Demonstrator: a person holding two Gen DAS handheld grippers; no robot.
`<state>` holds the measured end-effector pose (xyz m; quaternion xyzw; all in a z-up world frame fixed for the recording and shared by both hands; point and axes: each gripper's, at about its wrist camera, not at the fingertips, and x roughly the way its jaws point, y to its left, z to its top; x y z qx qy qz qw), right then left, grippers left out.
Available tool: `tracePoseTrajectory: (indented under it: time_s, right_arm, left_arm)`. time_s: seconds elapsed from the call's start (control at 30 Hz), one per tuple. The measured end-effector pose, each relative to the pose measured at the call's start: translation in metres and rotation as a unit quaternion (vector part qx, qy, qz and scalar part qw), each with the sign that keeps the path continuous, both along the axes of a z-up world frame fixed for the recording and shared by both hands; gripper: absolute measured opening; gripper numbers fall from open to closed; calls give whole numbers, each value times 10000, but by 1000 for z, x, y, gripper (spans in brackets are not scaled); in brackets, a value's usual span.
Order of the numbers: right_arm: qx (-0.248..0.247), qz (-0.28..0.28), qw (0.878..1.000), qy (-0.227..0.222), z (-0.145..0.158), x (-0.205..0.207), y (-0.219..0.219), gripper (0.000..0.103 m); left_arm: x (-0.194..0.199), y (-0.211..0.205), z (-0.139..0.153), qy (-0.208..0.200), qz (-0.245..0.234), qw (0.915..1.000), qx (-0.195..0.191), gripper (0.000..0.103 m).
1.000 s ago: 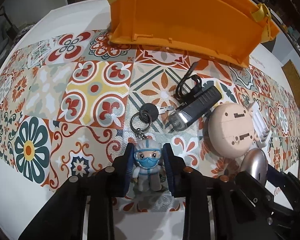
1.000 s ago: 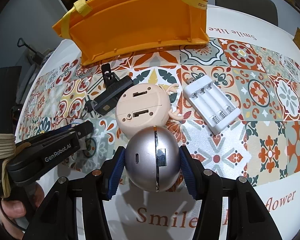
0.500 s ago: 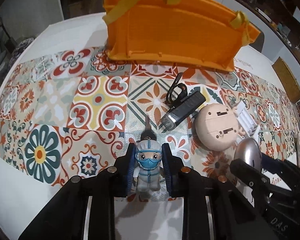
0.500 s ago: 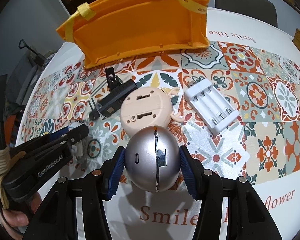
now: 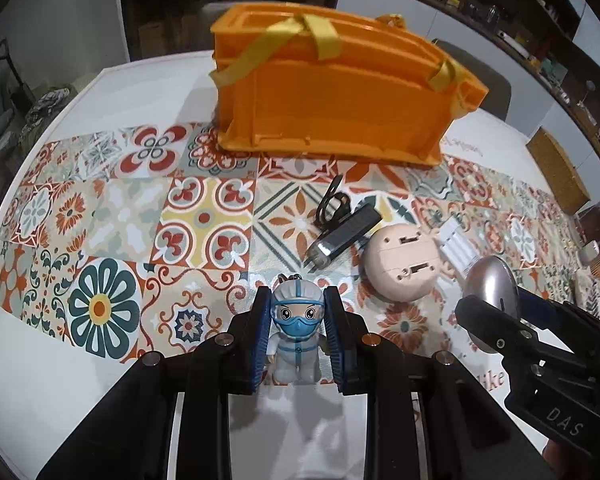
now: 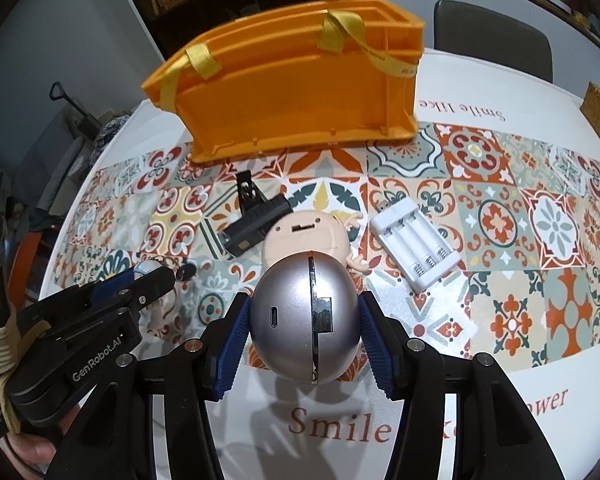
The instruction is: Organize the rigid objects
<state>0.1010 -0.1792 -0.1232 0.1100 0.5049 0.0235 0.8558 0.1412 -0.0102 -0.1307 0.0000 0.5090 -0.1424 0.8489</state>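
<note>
Here, each hand held one toy above the table.
Left gripper (image 5: 298, 334): its blue pads pinched the little masked doll (image 5: 297, 338) on both sides.
Right gripper (image 6: 306, 316): its pads squeezed the silver ball (image 6: 306, 314).
Orange basket (image 6: 292, 108): stood at the far side of the tiled cloth (image 5: 204, 224).
On the cloth: black light (image 6: 256, 222), round peach thing (image 5: 404, 264), white battery holder (image 6: 414, 242), near each other.
</note>
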Motion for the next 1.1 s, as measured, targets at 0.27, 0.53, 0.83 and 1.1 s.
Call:
tracePoseTrajectory:
  time_s: [0.27, 0.53, 0.83, 1.1]
  right_arm:
    - [-30, 7, 9997, -261, 22, -4, -1, 54]
    - [-12, -10, 9988, -490, 43, 0, -5, 54]
    - [-70, -29, 9967, -811, 69, 11, -8, 54]
    - [-87, -50, 9944, -1054, 92, 27, -11, 54]
  left_arm:
    - [-3, 2, 22, -209, -11, 9997, -108, 27]
    - [0, -1, 55, -607, -143, 9980, -140, 27]
    - [12, -8, 83, -903, -236, 9955, -160, 27]
    - [30, -12, 105, -1017, -249, 9943, -212, 27]
